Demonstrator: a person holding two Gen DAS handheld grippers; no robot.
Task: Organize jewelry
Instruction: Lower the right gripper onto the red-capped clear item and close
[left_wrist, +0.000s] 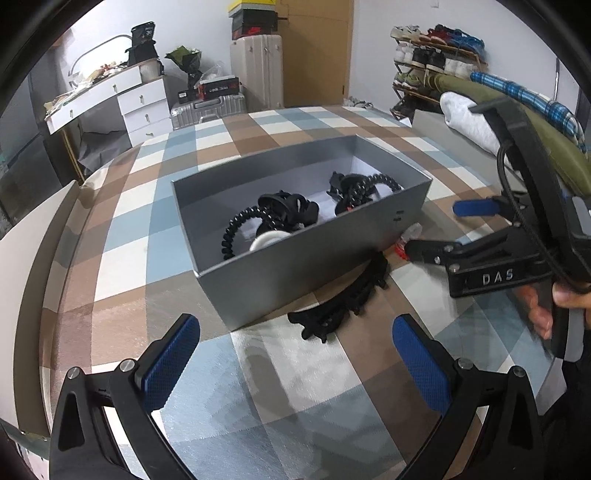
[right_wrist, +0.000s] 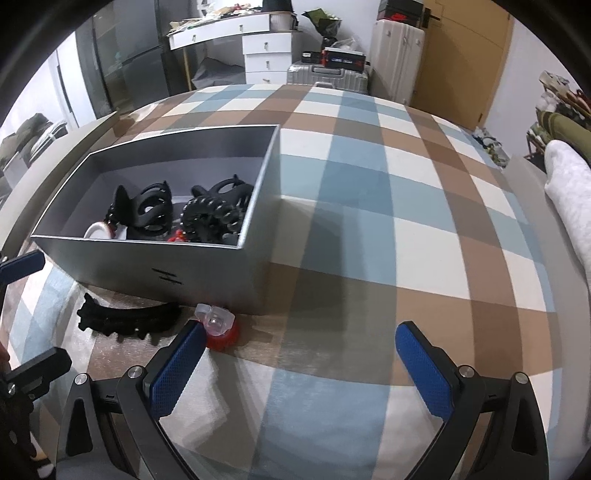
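Note:
A grey open box (left_wrist: 295, 266) (right_wrist: 155, 258) sits on the checked tablecloth and holds black hair clips (left_wrist: 291, 208) (right_wrist: 151, 208), black coiled ties (left_wrist: 240, 229) (right_wrist: 207, 218) and a white ring (left_wrist: 267, 240). A black toothed hair clip (left_wrist: 340, 306) (right_wrist: 125, 321) lies on the cloth against the box's near wall. Beside it sits a red scrunchie with a clear clip (right_wrist: 218, 326) (left_wrist: 404, 245). My left gripper (left_wrist: 295, 354) is open, just short of the black clip. My right gripper (right_wrist: 299, 354) (left_wrist: 443, 230) is open, its left pad touching the red piece.
The checked tablecloth (right_wrist: 369, 206) stretches right of the box. A white folded cloth (right_wrist: 569, 192) lies at the right edge. A white desk with drawers (left_wrist: 140, 99), suitcases (left_wrist: 255, 70) and a shoe rack (left_wrist: 436, 55) stand beyond the table. A person's fingers (left_wrist: 546, 314) hold the right gripper.

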